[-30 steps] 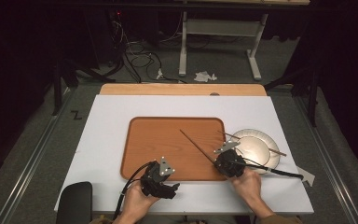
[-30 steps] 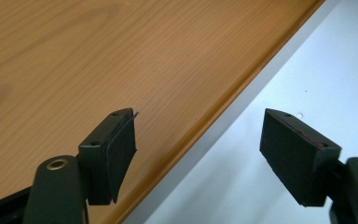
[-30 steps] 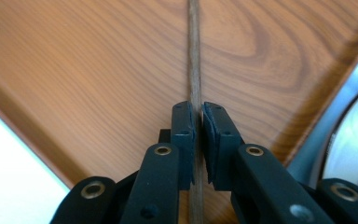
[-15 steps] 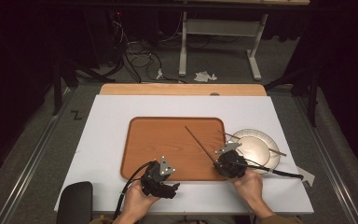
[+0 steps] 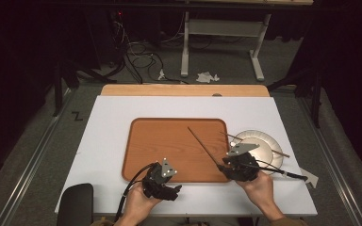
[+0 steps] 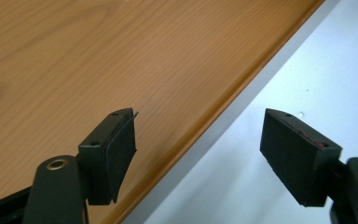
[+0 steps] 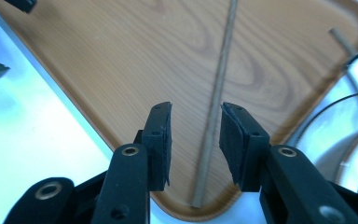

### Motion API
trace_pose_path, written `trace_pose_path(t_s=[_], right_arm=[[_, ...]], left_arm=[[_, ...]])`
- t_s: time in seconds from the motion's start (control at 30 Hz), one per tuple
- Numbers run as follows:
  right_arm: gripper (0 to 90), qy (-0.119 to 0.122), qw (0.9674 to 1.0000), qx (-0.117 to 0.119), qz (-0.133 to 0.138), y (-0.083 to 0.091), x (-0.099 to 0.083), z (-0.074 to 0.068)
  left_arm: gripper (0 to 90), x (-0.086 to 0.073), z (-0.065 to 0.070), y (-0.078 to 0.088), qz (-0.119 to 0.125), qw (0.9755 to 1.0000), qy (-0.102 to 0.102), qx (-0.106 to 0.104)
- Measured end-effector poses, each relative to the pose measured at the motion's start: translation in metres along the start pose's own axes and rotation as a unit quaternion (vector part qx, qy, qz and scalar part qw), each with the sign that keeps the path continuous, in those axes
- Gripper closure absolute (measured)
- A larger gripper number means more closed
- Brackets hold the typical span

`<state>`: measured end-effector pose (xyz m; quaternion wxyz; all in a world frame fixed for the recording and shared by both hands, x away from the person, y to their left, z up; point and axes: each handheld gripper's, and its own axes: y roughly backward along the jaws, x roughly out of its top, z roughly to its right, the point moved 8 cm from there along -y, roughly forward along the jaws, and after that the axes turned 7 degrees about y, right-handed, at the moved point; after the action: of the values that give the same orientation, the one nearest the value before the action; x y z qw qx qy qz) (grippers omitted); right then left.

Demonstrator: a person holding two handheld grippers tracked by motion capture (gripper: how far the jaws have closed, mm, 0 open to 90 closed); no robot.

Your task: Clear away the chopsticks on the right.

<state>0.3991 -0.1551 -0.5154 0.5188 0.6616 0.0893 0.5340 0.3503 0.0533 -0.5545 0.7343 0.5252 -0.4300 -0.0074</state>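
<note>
Right gripper [image 7: 195, 135] jaws have just been opening; the chopstick [image 7: 216, 98] lies free between my pads, touching neither, flat on the wooden tray [image 7: 98, 60] with its near end by the tray's corner. 1 more stick [image 5: 254, 143] rests across the plate [image 5: 264, 141] just beside the tray. Left gripper [image 6: 198, 154] jaws stand wide apart over the tray edge, holding nothing.

Tray [image 5: 169, 146] lies mostly bare; chopstick [image 5: 202, 146] and plate [image 5: 264, 141] crowd its right.
</note>
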Motion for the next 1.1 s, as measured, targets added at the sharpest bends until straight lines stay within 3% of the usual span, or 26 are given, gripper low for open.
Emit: trace_pose_path(t_s=[0.27,0.8,1.1], right_arm=[[65.5,0.006,0.9997,-0.016,0.019,0.018,0.003,0.014],[67.8,-0.023,0.9974,-0.045,0.051,0.059,0.0,0.049],[68.3,-0.067,0.9935,-0.067,0.064,0.077,-0.011,0.08]], left_arm=[[26.7,0.0,0.0,0.0,0.0,1.0,-0.001,0.0],[26.7,0.001,-0.002,0.0,-0.001,1.0,0.003,0.0],[26.7,0.001,-0.003,0.0,0.001,1.0,0.006,-0.002]])
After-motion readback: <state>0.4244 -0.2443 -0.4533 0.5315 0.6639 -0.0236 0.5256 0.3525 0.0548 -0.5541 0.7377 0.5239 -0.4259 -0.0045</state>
